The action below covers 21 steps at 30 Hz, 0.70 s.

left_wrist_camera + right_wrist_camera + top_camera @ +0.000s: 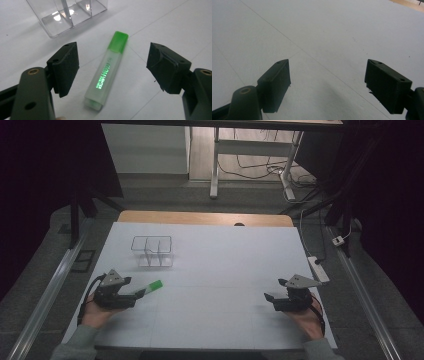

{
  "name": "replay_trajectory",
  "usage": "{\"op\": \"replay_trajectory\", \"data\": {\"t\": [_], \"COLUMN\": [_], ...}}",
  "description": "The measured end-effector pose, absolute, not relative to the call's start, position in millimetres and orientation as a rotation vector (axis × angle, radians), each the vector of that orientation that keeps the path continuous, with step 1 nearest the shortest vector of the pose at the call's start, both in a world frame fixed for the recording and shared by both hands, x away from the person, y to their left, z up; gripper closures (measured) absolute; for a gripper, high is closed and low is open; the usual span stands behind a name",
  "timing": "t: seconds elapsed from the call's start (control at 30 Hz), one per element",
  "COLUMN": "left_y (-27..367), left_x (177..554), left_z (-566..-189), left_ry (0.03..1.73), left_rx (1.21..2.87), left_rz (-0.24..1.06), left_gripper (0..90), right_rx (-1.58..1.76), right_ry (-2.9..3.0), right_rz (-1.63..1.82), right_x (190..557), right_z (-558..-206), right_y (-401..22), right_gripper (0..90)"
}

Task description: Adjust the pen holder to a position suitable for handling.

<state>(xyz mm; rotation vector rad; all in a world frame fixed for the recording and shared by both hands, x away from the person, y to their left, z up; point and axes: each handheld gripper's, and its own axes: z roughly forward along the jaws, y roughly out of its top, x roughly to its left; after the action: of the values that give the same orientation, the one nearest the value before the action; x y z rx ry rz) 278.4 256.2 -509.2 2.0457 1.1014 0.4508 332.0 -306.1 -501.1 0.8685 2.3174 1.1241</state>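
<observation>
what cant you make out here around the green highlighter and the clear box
- Highlighter: the small print under the big lettering is blurred in the left gripper view; in the high view the left gripper covers its rear end.
- Clear organiser: its top is cut off by the upper edge of the left gripper view; in the high view it is too small to count its compartments surely.

Between the jaws of my left tool (112,72) lies a green highlighter (107,71), and it carries the one bit of writing I can see. Green capitals run lengthwise along its frosted barrel and seem to read "HIGHLIGHTER", with a smaller line beside them too fine to make out.
</observation>
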Motion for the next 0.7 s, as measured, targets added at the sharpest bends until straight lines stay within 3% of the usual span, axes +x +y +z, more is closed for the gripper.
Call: {"op": "replay_trajectory", "data": {"t": [0.7], "left_y": [274], "left_x": [314], "left_z": [-501], "left_ry": [1.215], "left_rx": [2.028], "left_rz": [0.493], "left_gripper": [28.0], "right_rx": [0.867], "right_ry": [2.327], "right_rz": [1.099], "right_x": [334], "right_z": [-503], "right_y": [-305], "right_gripper": [20.5]}}
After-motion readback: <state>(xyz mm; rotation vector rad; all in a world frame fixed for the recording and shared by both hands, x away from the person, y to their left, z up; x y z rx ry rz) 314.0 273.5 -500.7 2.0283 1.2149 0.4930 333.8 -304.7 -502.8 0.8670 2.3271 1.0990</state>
